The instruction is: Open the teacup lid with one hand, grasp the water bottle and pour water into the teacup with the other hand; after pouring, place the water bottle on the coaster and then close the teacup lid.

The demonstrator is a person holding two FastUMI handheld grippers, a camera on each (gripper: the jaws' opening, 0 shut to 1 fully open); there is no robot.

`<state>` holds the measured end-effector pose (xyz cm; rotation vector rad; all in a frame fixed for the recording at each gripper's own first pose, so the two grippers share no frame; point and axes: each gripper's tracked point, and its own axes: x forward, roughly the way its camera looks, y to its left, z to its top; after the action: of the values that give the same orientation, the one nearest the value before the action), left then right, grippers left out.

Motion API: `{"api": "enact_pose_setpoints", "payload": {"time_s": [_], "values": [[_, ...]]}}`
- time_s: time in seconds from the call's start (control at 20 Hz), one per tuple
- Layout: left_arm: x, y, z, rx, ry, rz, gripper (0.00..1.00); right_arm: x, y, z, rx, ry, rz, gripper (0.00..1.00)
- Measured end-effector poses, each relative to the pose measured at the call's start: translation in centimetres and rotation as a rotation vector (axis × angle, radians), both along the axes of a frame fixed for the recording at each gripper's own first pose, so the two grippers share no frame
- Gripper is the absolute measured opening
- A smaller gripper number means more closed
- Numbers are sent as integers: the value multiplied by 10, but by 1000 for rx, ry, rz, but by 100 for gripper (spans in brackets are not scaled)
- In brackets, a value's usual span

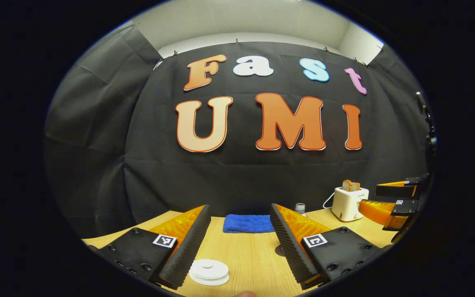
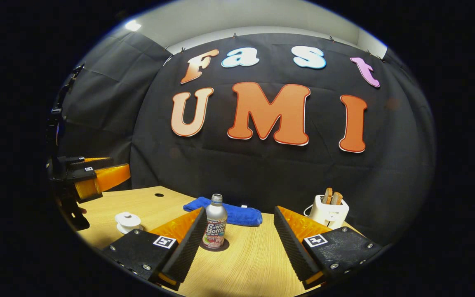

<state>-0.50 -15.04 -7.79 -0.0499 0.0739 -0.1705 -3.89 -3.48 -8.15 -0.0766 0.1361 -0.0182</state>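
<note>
Left gripper (image 1: pixel 241 239) open above lidded teacup (image 1: pixel 209 271). Right gripper (image 2: pixel 237 241) open; water bottle (image 2: pixel 215 222) stands ahead on coaster (image 2: pixel 215 246), beside its left finger.

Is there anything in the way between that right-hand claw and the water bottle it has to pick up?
Nothing visible. In the right gripper view the right gripper is open, with bare table between its fingers and the water bottle, which stands on its coaster.

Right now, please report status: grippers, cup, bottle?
Both grippers open, empty. Teacup lid on. Water bottle upright on coaster. Nothing in the way.
</note>
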Motion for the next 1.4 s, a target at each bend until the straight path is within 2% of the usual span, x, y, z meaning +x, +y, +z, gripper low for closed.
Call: {"api": "enact_pose_setpoints", "payload": {"time_s": [0.05, 0.1, 0.5, 1.0, 1.1, 1.15, 1.2, 1.4], "values": [[-1, -1, -2, -5, 7, -2, 92, -1, -1, 1, 3, 0, 2, 97], [-1, -3, -2, -9, 9, -1, 99, -3, -3, 0, 3, 1, 1, 97], [-6, -21, 2, 30, 5, 6, 99, -7, -16, 6, 16, -20, 23, 97], [-21, -77, 0, 35, -14, -25, 100, -28, -54, 0, 25, -1, 25, 97], [-18, -75, -1, 42, -8, -21, 92, -27, -58, -2, 22, 3, 16, 97], [-16, -72, -1, 46, -11, -18, 92, -26, -58, -1, 24, 1, 14, 97], [-15, -70, 1, 47, -16, -16, 99, -24, -57, 0, 32, -3, 11, 97], [-13, -50, -2, 58, -24, 13, 98, -16, -46, -4, 52, 0, 16, 97]]}}
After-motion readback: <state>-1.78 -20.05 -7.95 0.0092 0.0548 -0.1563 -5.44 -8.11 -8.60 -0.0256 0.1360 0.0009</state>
